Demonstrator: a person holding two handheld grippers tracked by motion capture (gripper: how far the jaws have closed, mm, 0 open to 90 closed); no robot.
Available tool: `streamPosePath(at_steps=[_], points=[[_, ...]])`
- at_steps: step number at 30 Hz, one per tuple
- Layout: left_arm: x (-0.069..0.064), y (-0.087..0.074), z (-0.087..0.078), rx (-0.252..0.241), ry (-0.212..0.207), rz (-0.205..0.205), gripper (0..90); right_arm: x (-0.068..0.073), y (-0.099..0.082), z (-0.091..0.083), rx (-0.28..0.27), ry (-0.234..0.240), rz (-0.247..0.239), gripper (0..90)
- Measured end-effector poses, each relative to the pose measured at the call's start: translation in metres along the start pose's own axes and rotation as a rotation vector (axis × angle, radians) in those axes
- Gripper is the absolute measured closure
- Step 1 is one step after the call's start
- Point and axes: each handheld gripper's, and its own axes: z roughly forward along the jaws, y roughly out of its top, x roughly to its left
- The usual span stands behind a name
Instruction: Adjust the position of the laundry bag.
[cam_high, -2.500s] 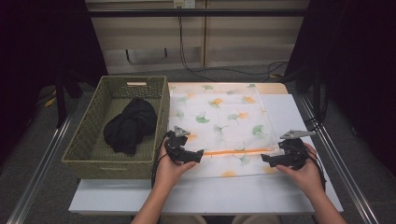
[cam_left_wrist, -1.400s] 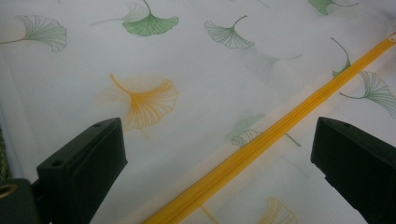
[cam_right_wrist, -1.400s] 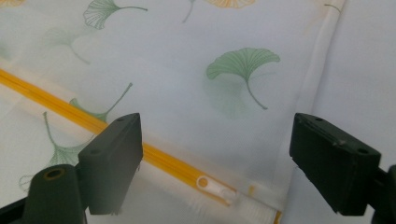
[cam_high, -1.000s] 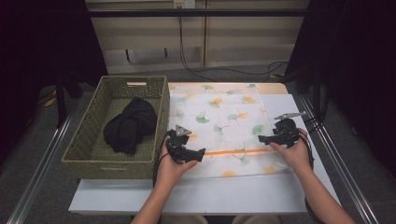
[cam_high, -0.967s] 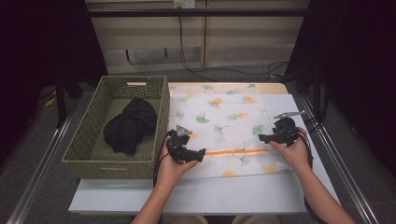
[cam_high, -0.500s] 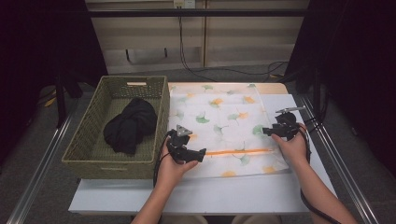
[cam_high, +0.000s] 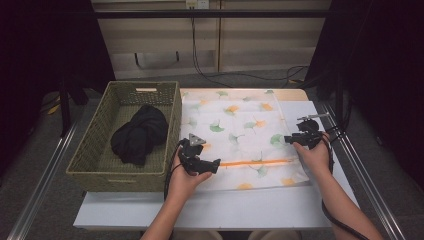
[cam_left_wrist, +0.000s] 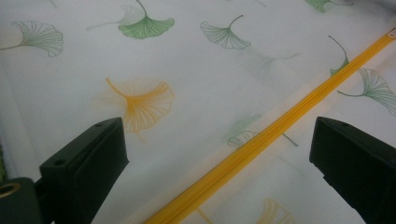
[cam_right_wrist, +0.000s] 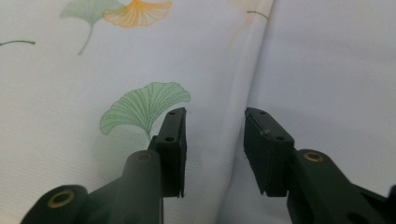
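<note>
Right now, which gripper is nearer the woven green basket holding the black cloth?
Left. The left gripper sits just beside the woven green basket; the right gripper is across the leaf-printed sheet.

The surface (cam_high: 280, 207) offers open passage along its near strip, bare from edge to edge in front of the patterned cloth (cam_high: 240, 135). The cloth lies flat and presents no height obstacle; a gripper can pass over it freely. The woven basket (cam_high: 100, 150) stands just beside the cloth's left edge, its raised wall blocking low sideways travel there. A dark bundle (cam_high: 139, 134) takes up the middle of the basket, leaving room at both ends. To the right, a narrow bare margin runs to the surface edge; the rail (cam_high: 370, 180) beyond appears to sit lower, though dim light makes this uncertain.
</note>
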Motion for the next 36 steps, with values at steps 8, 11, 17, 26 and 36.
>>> streamPosePath(at_steps=[8, 11, 17, 26, 36], points=[[0.0015, 0.0008, -0.0022, 0.001, -0.003, -0.007, 3.9, 0.0004, -0.0042, 0.0018, 0.008, -0.01, 0.018, 68.2], [0.0009, 0.0005, -0.0017, 0.004, -0.004, -0.008, 3.9, 0.0017, -0.0036, 0.0013, 0.017, -0.02, 0.022, 74.9], [0.0012, -0.0003, -0.0009, -0.002, -0.003, -0.014, 3.8, 0.0034, -0.0026, 0.0011, 0.029, -0.003, 0.023, 86.5], [0.0012, 0.0001, -0.0028, -0.006, 0.006, -0.014, 3.9, 0.0025, -0.002, 0.001, 0.03, 0.007, 0.037, 89.4], [0.0008, 0.0004, -0.0029, -0.004, 0.008, -0.011, 3.9, 0.0022, -0.0026, 0.0014, 0.021, 0.001, 0.058, 89.8]])
